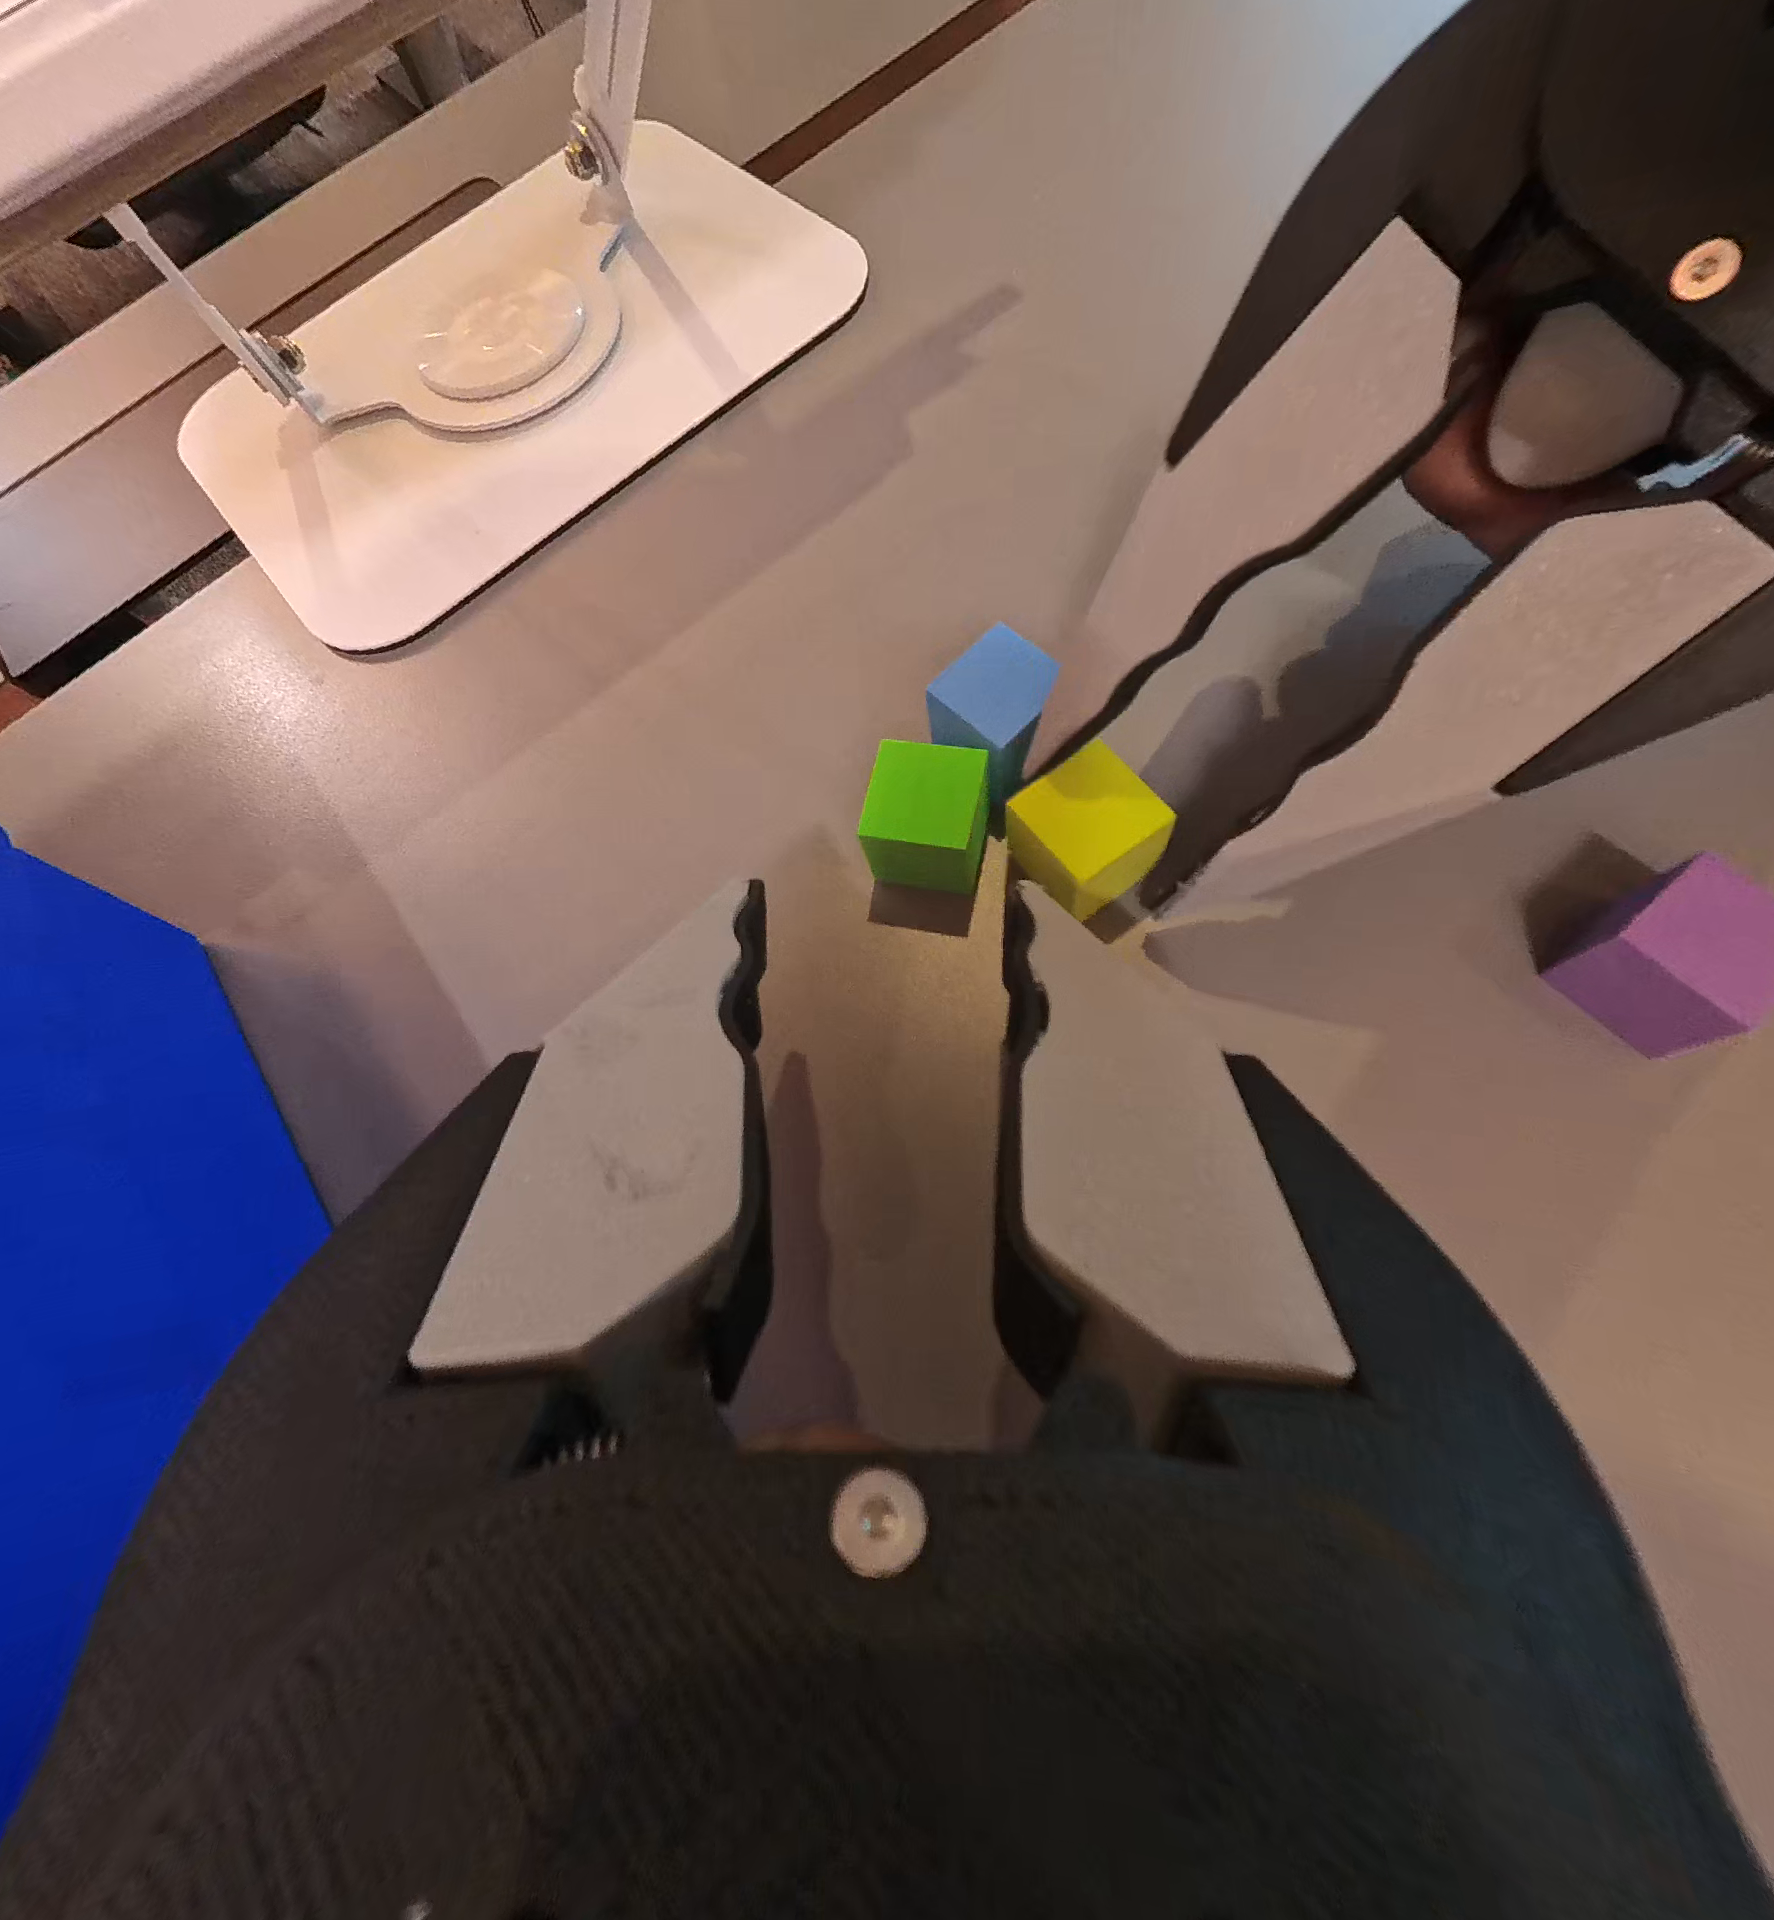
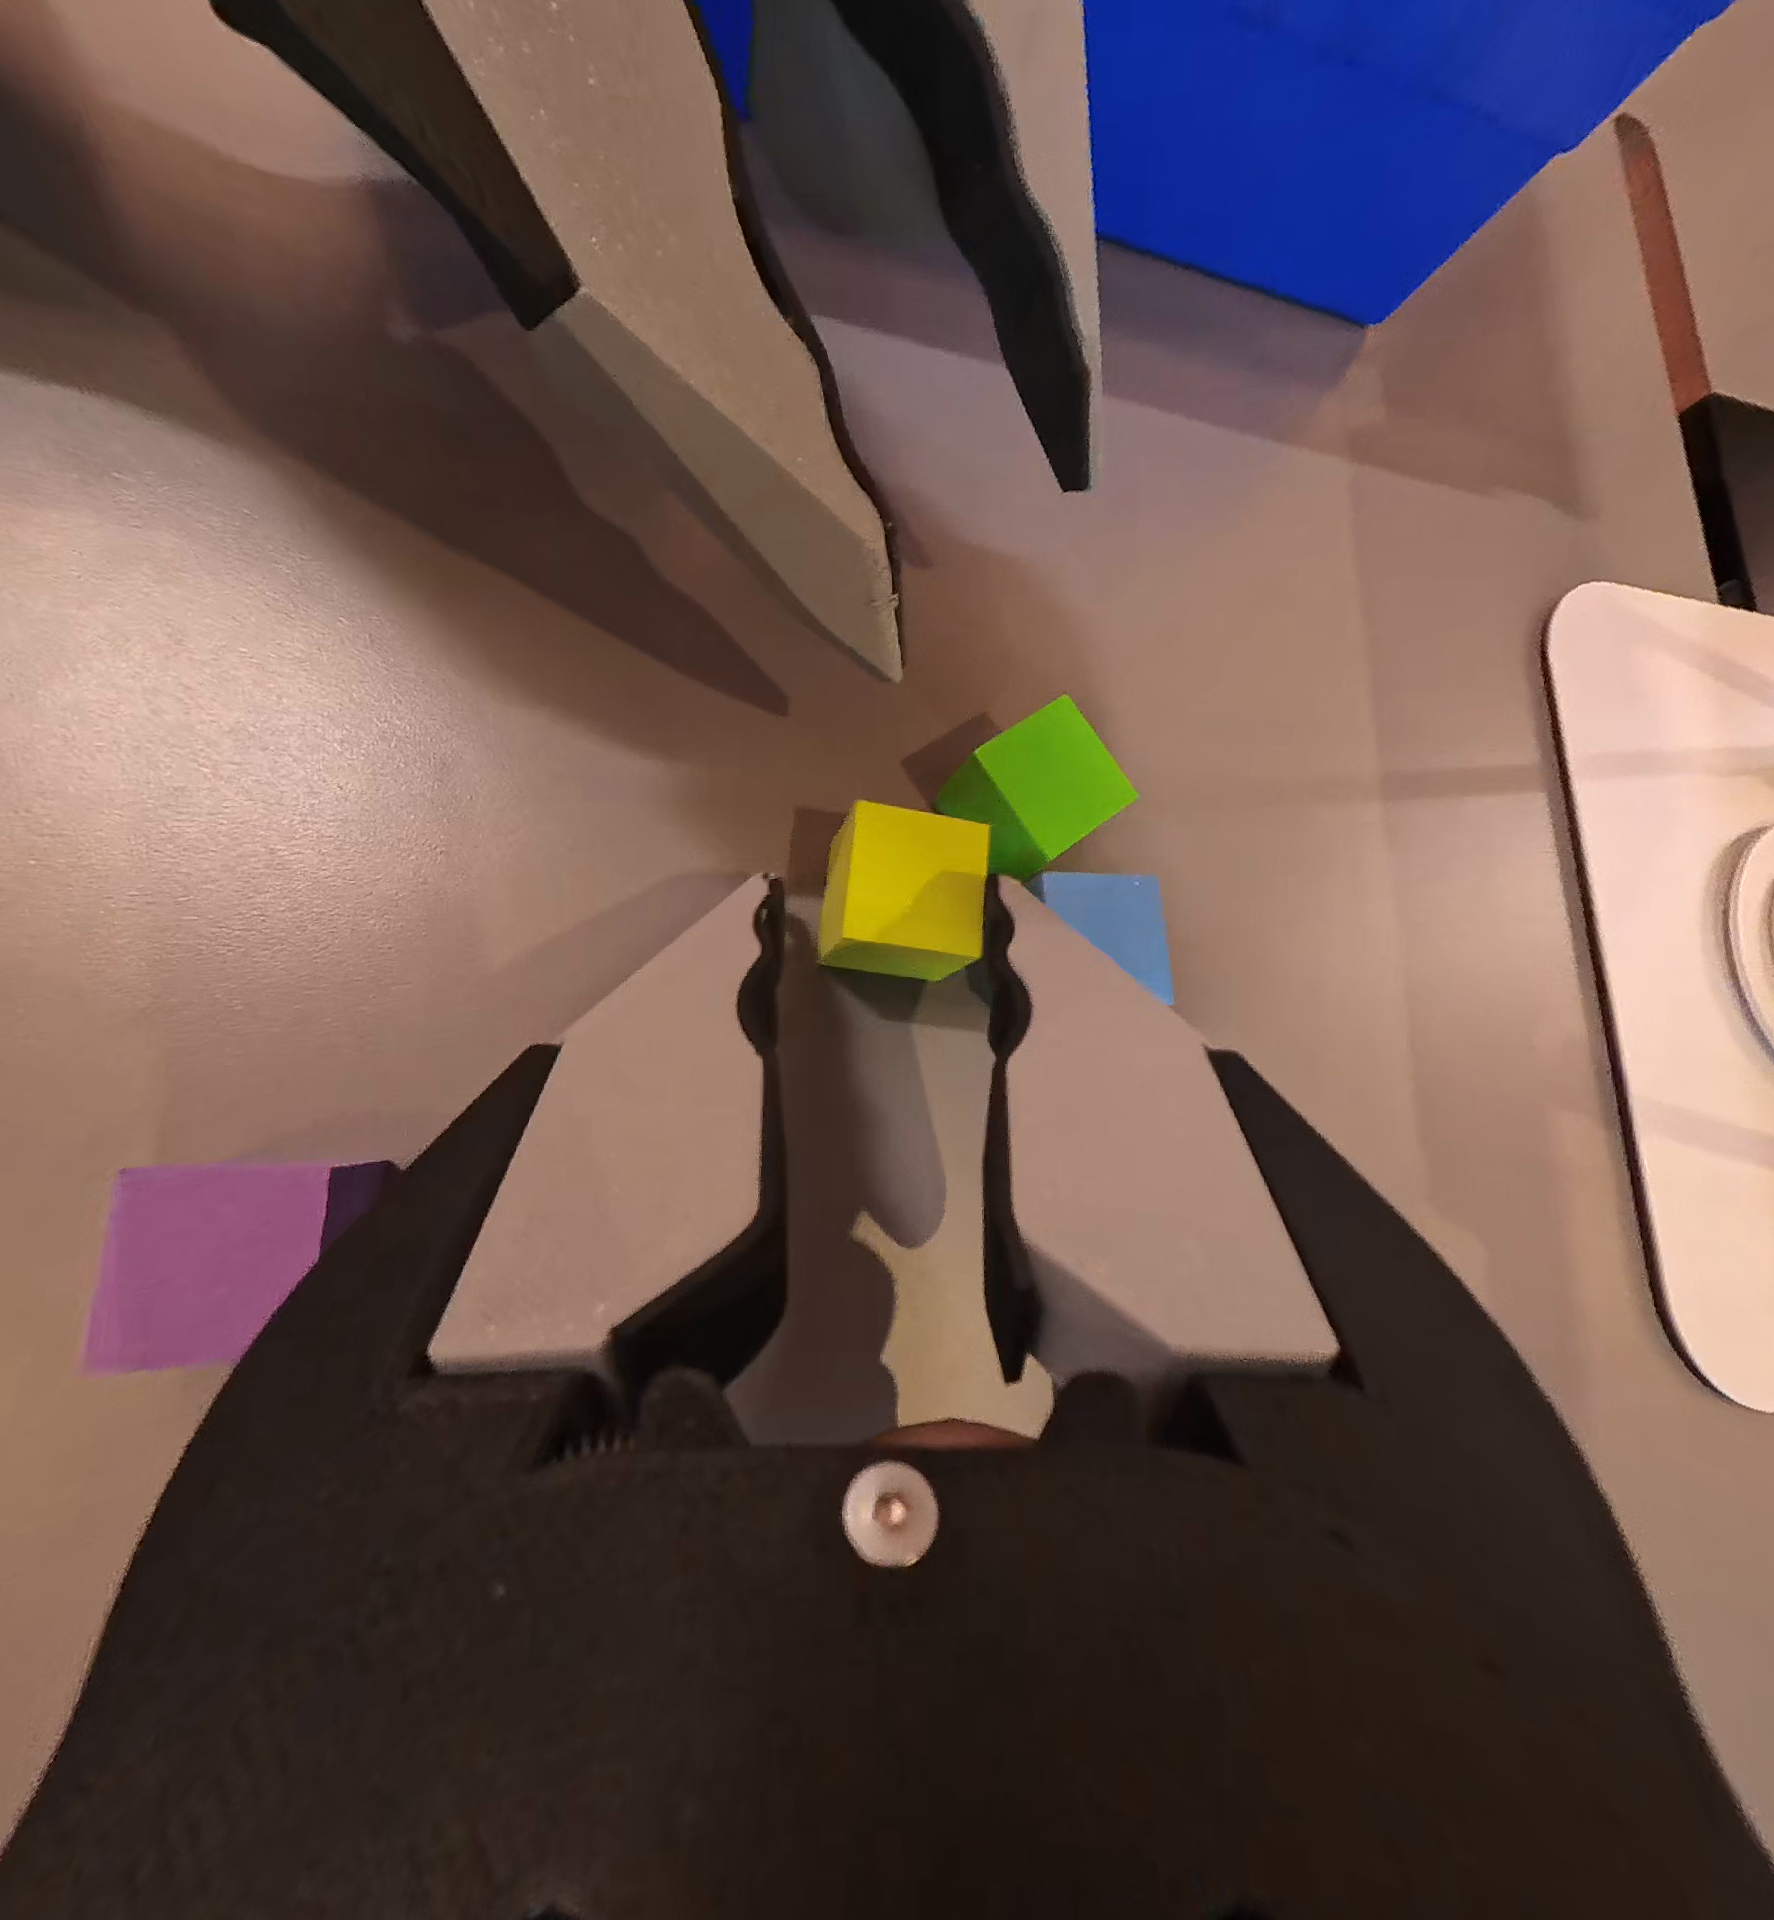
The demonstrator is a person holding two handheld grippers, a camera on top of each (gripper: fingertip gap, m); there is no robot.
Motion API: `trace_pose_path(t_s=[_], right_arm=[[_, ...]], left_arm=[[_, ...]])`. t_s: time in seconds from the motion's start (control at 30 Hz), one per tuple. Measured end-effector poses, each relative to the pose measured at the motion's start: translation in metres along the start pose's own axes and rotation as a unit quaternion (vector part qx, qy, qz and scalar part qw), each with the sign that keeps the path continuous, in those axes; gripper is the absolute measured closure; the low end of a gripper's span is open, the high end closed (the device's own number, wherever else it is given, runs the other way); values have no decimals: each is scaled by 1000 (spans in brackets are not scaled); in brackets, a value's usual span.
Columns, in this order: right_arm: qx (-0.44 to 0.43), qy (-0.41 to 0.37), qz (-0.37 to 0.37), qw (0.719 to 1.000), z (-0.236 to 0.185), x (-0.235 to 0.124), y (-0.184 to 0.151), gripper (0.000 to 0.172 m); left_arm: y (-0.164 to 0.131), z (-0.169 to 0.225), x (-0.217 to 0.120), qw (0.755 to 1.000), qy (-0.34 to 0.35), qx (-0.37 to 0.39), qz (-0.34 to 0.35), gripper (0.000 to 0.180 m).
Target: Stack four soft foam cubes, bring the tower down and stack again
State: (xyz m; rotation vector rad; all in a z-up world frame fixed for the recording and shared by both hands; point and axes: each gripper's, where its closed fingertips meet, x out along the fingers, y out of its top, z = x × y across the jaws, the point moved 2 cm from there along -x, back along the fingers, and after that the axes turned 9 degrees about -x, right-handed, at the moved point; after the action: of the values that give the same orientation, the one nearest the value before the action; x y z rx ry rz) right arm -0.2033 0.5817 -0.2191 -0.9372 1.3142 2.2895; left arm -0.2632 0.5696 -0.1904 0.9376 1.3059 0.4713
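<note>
Right gripper (image 2: 878, 904): jaws apart, straddling the yellow cube (image 2: 904, 894); right pad at the cube's side, gap on the left, no clamp. Left gripper (image 1: 883, 914): jaws apart, bare, just short of the green cube (image 1: 924, 810). Green, yellow and blue cube (image 1: 992, 691) cluster on the table (image 1: 550, 790); purple cube (image 1: 1683, 951) lies apart.
</note>
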Motion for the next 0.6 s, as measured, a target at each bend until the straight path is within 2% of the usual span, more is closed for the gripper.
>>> trace_pose_path(t_s=[0.1, 0.4, 0.6], right_arm=[[10, 0, 11, 1000, 1, 0, 3, 146], [50, 16, 11, 999, 0, 3, -1, 146], [33, 65, 40, 997, -7, -41, 15, 146]], left_arm=[[0, 0, 0, 1000, -1, -1, 0, 137], [-1, 0, 1, 1000, 0, 2, -3, 137], [-2, 1, 1, 1000, 0, 4, -4, 137]])
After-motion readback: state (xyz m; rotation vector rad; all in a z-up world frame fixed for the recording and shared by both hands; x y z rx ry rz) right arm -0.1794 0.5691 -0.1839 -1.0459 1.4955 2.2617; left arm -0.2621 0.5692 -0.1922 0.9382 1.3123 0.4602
